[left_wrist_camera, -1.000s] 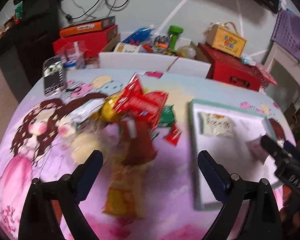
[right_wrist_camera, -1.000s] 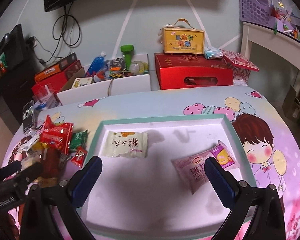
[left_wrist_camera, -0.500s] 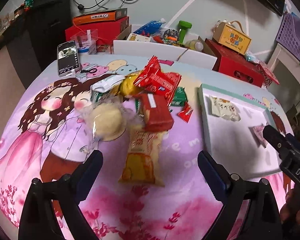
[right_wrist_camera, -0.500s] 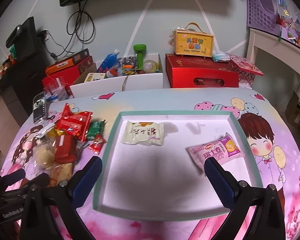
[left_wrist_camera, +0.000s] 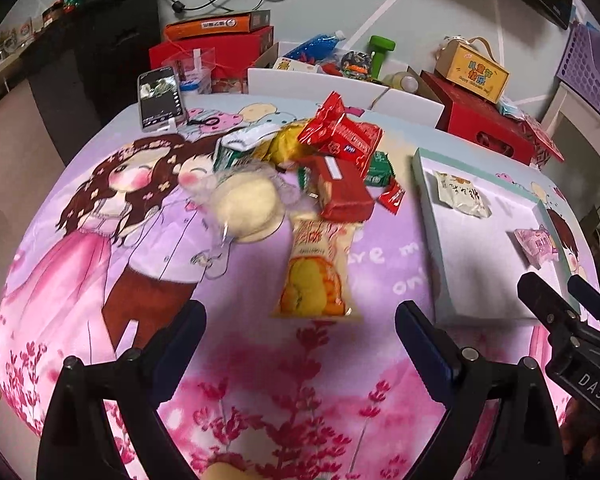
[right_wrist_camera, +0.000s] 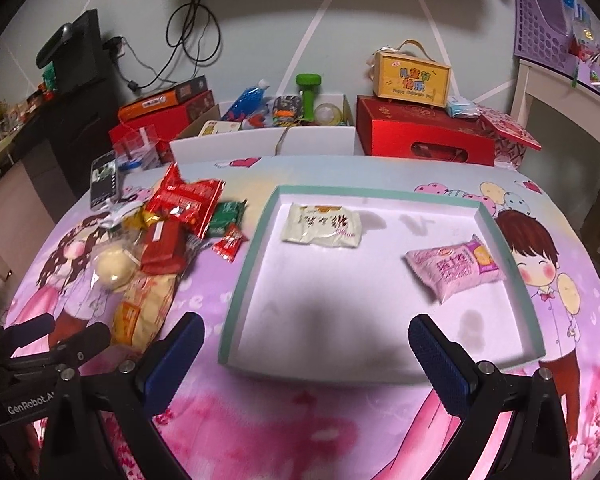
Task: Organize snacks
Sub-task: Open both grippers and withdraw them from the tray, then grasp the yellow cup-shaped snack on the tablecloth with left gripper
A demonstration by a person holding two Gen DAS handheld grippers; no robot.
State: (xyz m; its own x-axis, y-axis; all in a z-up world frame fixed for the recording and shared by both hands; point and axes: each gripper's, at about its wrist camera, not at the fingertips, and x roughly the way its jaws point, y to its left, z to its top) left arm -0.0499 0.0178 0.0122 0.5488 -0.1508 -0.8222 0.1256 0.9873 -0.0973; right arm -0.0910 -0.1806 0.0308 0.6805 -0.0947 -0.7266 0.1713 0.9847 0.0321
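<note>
Tray [right_wrist_camera: 256, 240] holds 2 packets: white [right_wrist_camera: 322, 226], pink [right_wrist_camera: 454, 268]. Snack pile [left_wrist_camera: 300, 184] still outside. Left gripper [left_wrist_camera: 300, 328] and right gripper [right_wrist_camera: 306, 344] both spread, empty.

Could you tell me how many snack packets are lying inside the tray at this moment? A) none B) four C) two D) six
C: the tray holds just a cream packet and a pink packet, lying apart; the other snacks sit in a pile on the tablecloth to its left.
</note>
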